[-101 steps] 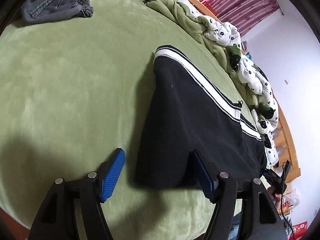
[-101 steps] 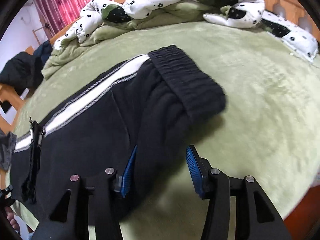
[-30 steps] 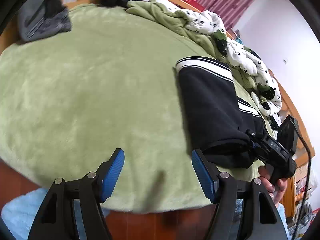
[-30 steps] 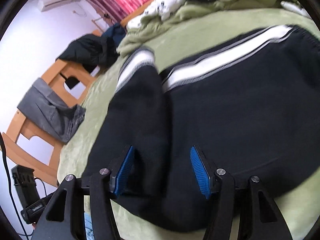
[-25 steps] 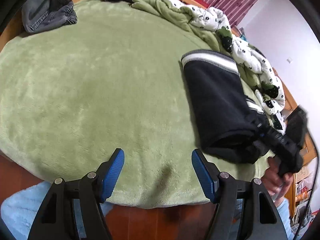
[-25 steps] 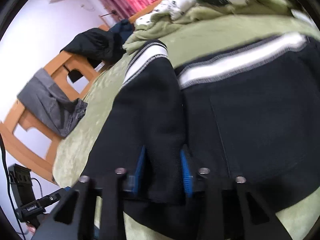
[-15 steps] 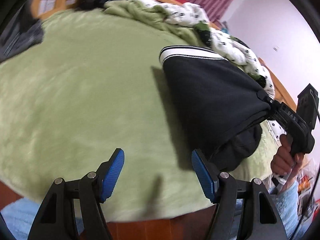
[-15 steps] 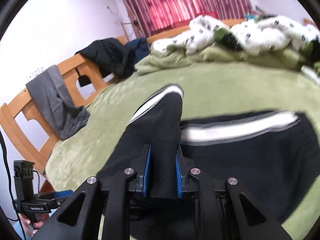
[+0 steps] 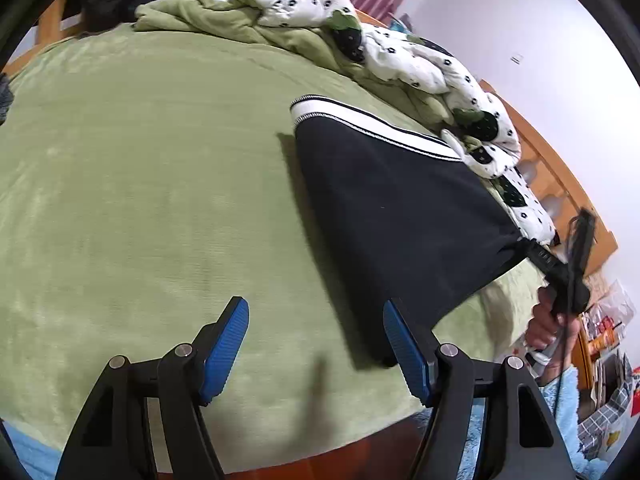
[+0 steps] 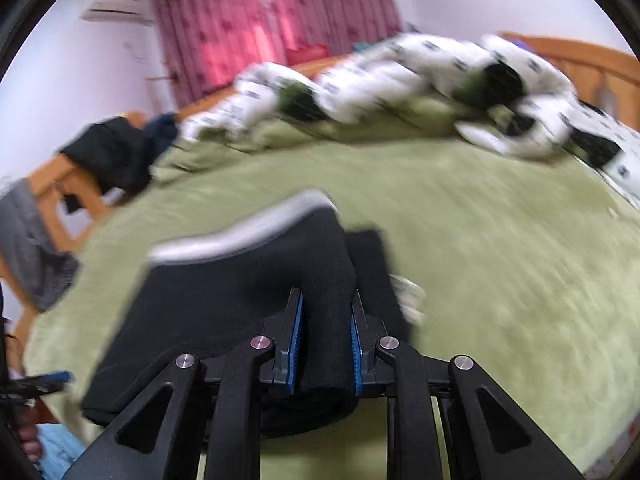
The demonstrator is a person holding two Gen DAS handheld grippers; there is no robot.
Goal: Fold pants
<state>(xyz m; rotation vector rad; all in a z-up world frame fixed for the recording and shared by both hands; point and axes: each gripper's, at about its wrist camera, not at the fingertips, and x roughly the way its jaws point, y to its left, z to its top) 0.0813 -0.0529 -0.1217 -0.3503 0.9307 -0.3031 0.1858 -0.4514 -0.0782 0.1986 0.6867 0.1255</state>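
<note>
Black pants (image 9: 396,208) with a white side stripe lie partly lifted on the green bed cover (image 9: 140,184). My right gripper (image 10: 325,340) is shut on a thick fold of the black pants (image 10: 240,300), and in the left wrist view it shows far right (image 9: 560,272), pulling one edge taut off the bed. My left gripper (image 9: 316,344) is open near the bed's front edge, nothing between its blue pads; its right pad (image 9: 406,350) sits just beside the pants' near corner.
A white flowered quilt (image 9: 400,56) and a green blanket are heaped along the far side. Dark clothes (image 10: 116,152) and grey pants (image 10: 28,240) hang on the wooden bed frame at the left. A person's hand (image 9: 546,324) holds the right gripper.
My right gripper closed on the pants fold, then lifted it and carried it across the bed. The left gripper stayed open and swung toward the pants' near corner.
</note>
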